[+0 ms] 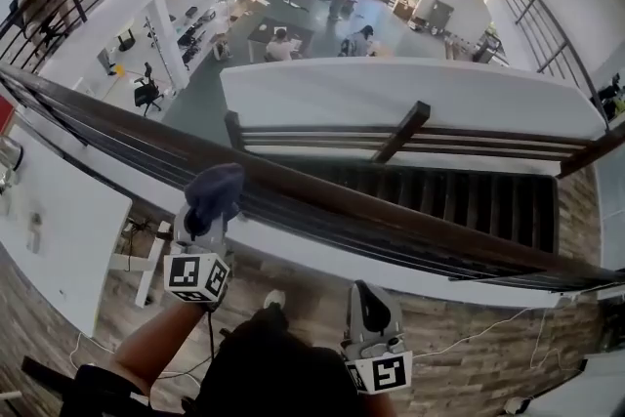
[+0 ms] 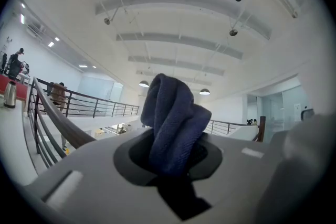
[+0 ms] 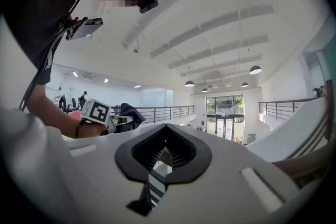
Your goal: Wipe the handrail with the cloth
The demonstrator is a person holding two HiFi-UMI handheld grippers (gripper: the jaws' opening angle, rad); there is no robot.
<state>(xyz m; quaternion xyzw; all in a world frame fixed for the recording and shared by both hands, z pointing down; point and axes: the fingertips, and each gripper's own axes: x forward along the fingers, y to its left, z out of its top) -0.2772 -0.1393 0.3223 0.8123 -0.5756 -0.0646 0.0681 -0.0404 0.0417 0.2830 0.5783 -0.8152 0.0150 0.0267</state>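
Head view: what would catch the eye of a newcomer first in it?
The dark wooden handrail that crosses the picture diagonally, with an open hall far below. At its near side, the left gripper is shut on a dark blue cloth; the right gripper, lower down, holds nothing.

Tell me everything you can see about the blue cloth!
The cloth is dark blue, with a woven, towel-like look. It is bunched and folded into a soft lump, not spread flat. The left gripper has its jaws shut on the lower part, so the rest sticks out past them. In the head view it sits right by the dark handrail; whether it touches the rail cannot be told.
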